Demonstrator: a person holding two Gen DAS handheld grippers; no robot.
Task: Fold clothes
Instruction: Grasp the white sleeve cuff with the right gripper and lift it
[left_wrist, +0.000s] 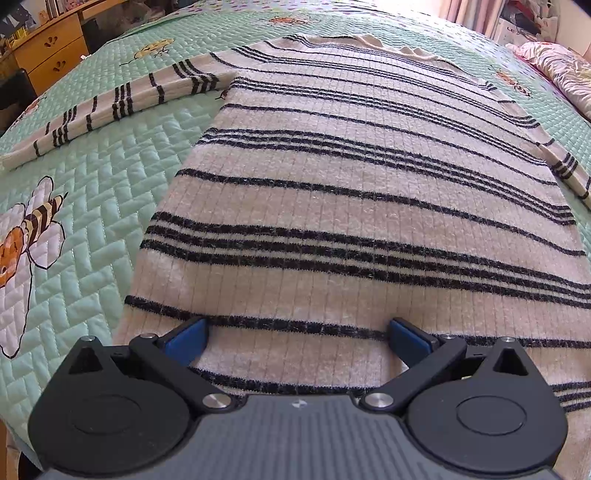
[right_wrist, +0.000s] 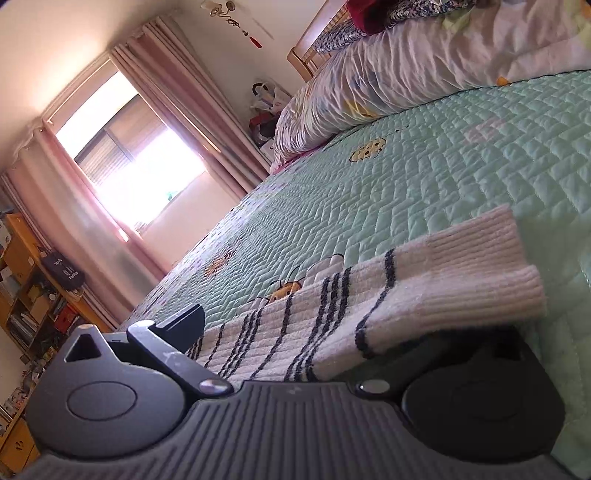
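One striped sweater (left_wrist: 354, 206) lies flat on the green quilted bedspread (left_wrist: 92, 206), its long axis running straight away from the left gripper (left_wrist: 297, 334), hem nearest and collar toward the far edge of the bed. That gripper hovers over the hem with its two blue-padded fingers (left_wrist: 188, 339) spread wide apart, holding nothing. The sweater has two sleeves: the left sleeve (left_wrist: 110, 110) stretches out across the bedspread toward the left edge, untouched, and the right sleeve (right_wrist: 369, 306) is draped across the right gripper (right_wrist: 295, 343), its cuff jutting out past it above the quilt. One finger of that gripper shows beside the sleeve; the other is buried under the knit, so I cannot tell whether it is clamped on the cloth or merely carrying it. The sleeve's length runs across this gripper, not along it. By my reckoning the sleeve goes in over the body next, and the right hand is the nearer one for that. A rumpled duvet (right_wrist: 424, 74) sits heaped at the head of the bed, well clear.
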